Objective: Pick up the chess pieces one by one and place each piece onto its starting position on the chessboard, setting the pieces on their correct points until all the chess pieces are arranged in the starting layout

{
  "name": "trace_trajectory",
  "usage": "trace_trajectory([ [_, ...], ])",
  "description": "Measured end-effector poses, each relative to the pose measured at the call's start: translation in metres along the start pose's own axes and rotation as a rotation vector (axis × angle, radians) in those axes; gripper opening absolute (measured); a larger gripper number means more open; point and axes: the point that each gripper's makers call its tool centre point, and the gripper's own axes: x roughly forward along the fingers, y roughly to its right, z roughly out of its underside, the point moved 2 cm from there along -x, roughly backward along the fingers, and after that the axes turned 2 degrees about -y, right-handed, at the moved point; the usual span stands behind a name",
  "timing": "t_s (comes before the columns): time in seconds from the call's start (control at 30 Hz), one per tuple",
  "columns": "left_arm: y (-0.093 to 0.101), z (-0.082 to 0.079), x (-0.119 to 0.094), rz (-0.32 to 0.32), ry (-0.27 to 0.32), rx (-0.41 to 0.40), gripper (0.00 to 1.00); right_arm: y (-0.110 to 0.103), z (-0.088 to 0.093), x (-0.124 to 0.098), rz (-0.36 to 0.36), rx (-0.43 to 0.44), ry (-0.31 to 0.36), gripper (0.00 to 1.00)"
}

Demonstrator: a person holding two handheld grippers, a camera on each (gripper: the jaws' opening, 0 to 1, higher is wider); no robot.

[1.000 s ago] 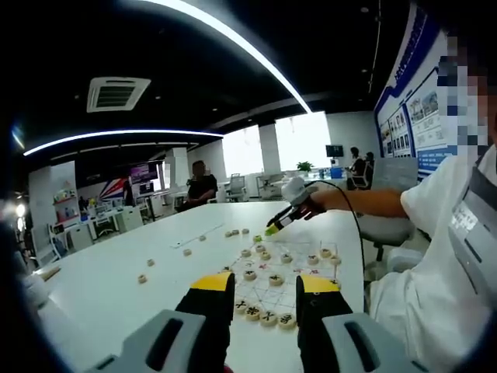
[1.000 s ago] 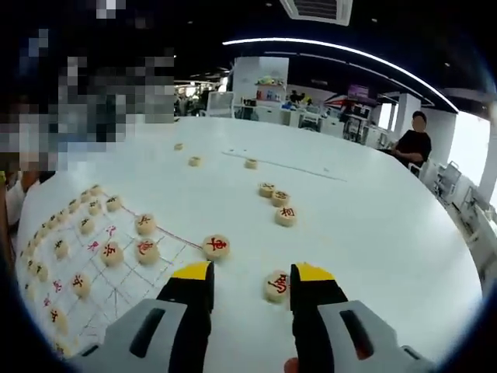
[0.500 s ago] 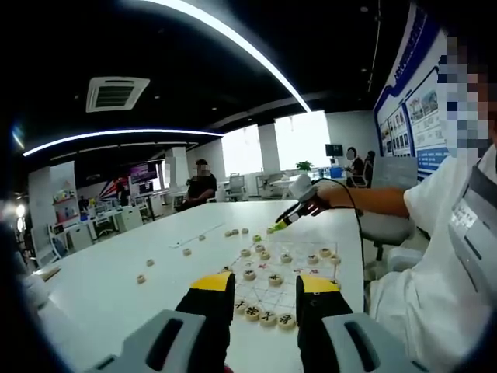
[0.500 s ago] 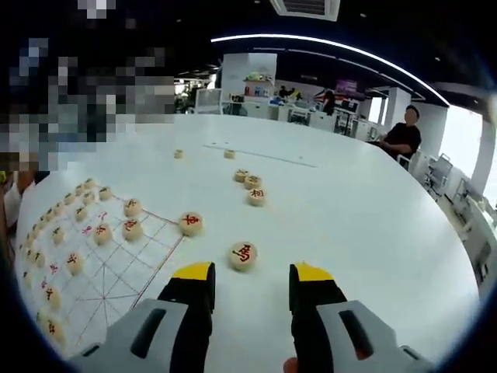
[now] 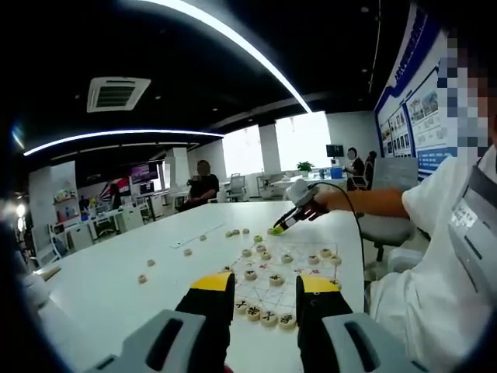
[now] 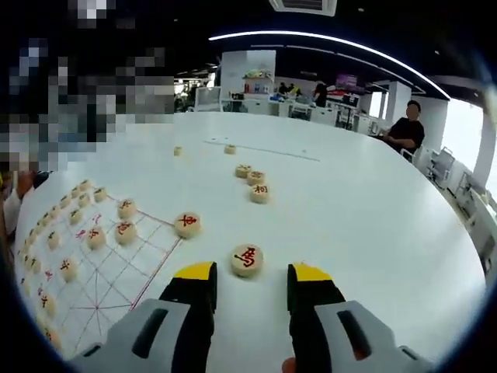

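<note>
In the right gripper view my right gripper is open, its yellow tips either side of a round wooden piece with a red character lying on the white table just ahead. Another red piece sits at the edge of the chessboard, which holds several pieces at the left. Three loose pieces lie farther off. In the left gripper view my left gripper hangs open above the near rank of the chessboard. The right gripper shows there too, held by a hand over the table's far side.
Two more loose pieces lie far back near a thin strip on the white table. Loose pieces also dot the table left of the board. A person in white stands at the right. Other people sit at distant desks.
The right gripper drew back from the red piece, then moved in toward it again; the piece lies just ahead of the open tips. The left gripper has stayed still.
</note>
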Motion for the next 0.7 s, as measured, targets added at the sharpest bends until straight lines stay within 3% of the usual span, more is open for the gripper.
trace_trajectory([
  [0.17, -0.001, 0.0, 0.0, -0.003, 0.0, -0.002, 0.33, 0.004, -0.004, 0.006, 0.0, -0.011, 0.005, 0.3],
  [0.27, -0.001, 0.0, 0.0, -0.002, 0.001, -0.003, 0.33, 0.002, -0.004, 0.007, -0.001, -0.019, 0.005, 0.19],
  [0.7, 0.0, -0.001, -0.001, -0.002, 0.002, 0.0, 0.33, 0.0, -0.013, -0.002, 0.01, -0.039, 0.03, 0.19],
])
